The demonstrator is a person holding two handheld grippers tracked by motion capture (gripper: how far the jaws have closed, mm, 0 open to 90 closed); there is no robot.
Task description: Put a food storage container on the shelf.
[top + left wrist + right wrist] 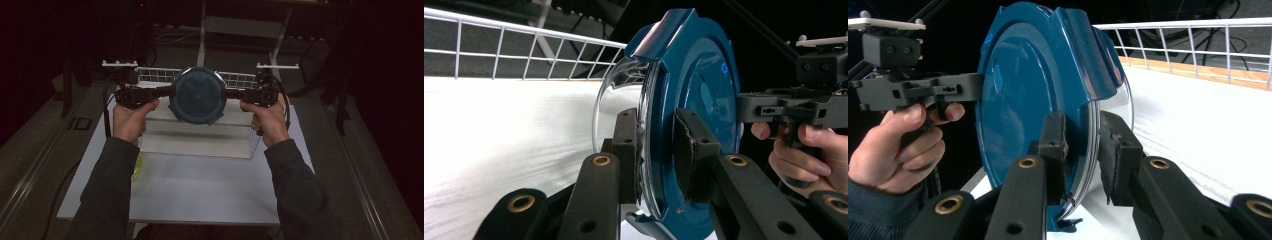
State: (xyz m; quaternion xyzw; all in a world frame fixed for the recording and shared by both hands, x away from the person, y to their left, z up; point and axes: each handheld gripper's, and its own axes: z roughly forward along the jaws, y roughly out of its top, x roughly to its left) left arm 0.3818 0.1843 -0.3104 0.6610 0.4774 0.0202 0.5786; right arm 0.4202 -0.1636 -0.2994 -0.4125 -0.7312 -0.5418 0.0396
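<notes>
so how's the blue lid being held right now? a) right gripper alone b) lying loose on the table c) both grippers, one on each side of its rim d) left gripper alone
c: the left gripper and right gripper each clamp opposite edges of the blue lid.

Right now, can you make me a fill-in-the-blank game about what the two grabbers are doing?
1. The lid on the glass bowl is coloured ____.
2. The left gripper and the right gripper pinch the lidded bowl from ____ sides.
3. Behind the bowl runs a white ____ rack.
4. The bowl is held up ____ the white table.

Missing words: blue; opposite; wire; above
</notes>
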